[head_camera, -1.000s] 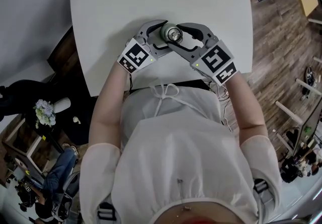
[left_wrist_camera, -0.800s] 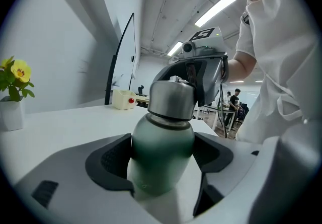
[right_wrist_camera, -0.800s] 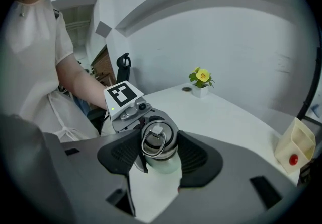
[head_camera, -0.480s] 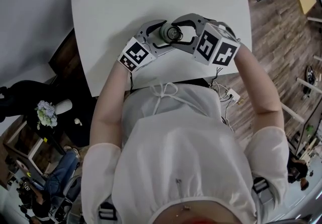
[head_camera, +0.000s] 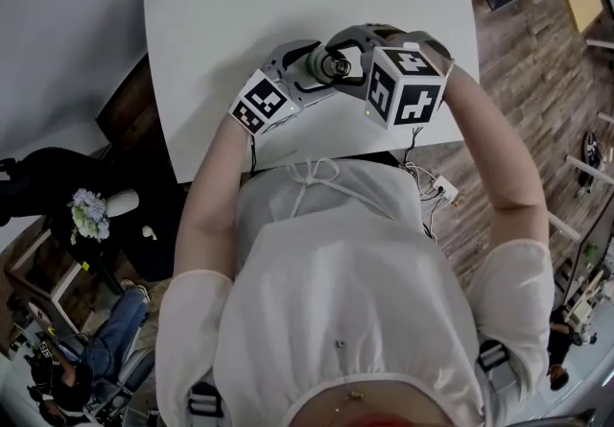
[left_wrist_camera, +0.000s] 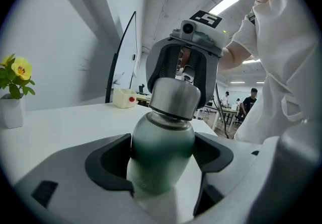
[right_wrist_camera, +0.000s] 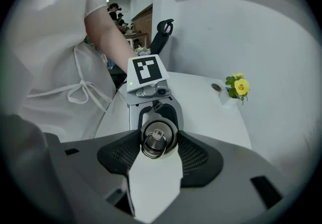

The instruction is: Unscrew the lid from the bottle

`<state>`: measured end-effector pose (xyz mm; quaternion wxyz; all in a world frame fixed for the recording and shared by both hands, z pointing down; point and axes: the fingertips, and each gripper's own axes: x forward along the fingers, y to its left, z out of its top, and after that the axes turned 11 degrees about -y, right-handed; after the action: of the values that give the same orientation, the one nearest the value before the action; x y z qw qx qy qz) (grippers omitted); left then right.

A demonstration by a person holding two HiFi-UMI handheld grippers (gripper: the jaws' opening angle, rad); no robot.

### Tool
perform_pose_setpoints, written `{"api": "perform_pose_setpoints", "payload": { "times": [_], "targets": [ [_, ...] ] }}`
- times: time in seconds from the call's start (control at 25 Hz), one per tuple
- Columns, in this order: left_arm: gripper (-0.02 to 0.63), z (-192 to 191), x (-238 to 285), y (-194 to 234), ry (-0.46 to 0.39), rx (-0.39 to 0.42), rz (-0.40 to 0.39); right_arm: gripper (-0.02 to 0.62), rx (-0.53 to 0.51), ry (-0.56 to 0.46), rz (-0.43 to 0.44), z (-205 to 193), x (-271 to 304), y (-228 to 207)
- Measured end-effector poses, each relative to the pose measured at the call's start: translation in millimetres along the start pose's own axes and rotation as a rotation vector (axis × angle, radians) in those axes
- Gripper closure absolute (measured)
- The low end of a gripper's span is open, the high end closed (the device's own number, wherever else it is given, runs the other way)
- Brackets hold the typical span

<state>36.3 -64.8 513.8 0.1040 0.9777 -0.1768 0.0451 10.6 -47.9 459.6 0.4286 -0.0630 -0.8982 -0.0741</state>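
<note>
Left gripper (left_wrist_camera: pixel 162 155): clamped on green bottle (left_wrist_camera: pixel 166 132) body, upright between the jaws. Right gripper (right_wrist_camera: pixel 160 147): pointing steeply down, pinching steel lid (right_wrist_camera: pixel 159 140) from above; lid seated on bottle neck.

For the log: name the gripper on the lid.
The right gripper: its jaws grip the lid from above; the left gripper clamps the bottle body.
</note>
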Motion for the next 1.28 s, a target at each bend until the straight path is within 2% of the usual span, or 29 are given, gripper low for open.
{"api": "perform_pose_setpoints", "payload": {
  "times": [0.04,0.08,0.16,0.24,0.32,0.56,0.68,0.72,0.76,0.88,1.04,1.28],
  "targets": [
    [0.212,0,0,0,0.003,-0.001,-0.001,0.344,0.042,-0.012,-0.026,0,0,-2],
    [0.212,0,0,-1,0.007,-0.002,-0.003,0.305,0.101,-0.034,-0.055,0,-1,-6],
    [0.212,-1,0,-1,0.014,-0.003,-0.005,0.265,0.253,-0.097,-0.091,0,-3,-9],
    [0.212,-2,0,-1,0.019,-0.002,-0.007,0.255,0.395,-0.148,-0.087,1,-4,-7],
    [0.212,-1,0,-1,0.018,-0.001,-0.009,0.255,0.485,-0.153,-0.083,1,-3,-1],
    [0.212,-1,-1,-2,0.022,-0.001,-0.008,0.275,0.555,-0.069,-0.158,5,-2,-3],
    [0.212,-1,-1,-3,0.020,-0.002,-0.006,0.318,0.602,-0.005,-0.177,1,2,-5],
    [0.212,-1,-1,-3,0.019,-0.003,-0.006,0.351,0.622,0.016,-0.178,-2,3,-3],
    [0.212,-1,-1,-3,0.020,-0.003,-0.008,0.354,0.637,0.029,-0.177,-3,4,-2],
    [0.212,-1,-1,-2,0.023,-0.004,-0.010,0.353,0.645,0.029,-0.175,-5,4,-3],
    [0.212,-2,-1,-2,0.027,-0.003,-0.005,0.353,0.591,0.034,-0.148,-6,5,-3],
    [0.212,-1,-1,0,0.025,-0.005,-0.002,0.353,0.358,0.094,-0.019,-4,6,-1]
  ]
}}
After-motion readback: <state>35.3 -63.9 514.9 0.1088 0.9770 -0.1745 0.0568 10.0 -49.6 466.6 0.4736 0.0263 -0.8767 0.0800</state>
